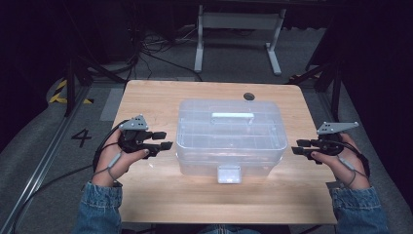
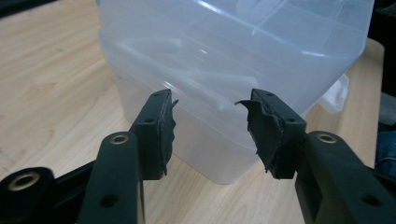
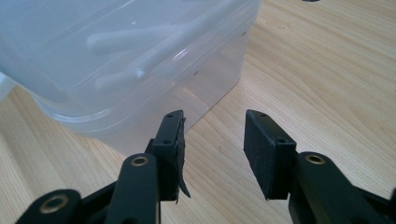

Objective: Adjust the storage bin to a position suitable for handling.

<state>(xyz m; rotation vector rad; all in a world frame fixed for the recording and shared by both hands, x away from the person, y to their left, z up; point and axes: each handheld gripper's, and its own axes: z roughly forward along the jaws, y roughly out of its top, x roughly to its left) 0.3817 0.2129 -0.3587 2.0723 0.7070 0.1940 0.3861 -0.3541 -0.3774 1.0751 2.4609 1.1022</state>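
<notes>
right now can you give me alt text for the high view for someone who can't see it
A translucent plastic storage box with a closed lid sits mid-way on a light wooden table, its white front latch facing the person. Two hands in denim sleeves hold black two-jaw grippers, the left gripper and right gripper, open, one at each side of the box, not touching it.

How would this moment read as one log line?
left gripper: open, beside box | right gripper: open, opposite side | lid on | table
</notes>
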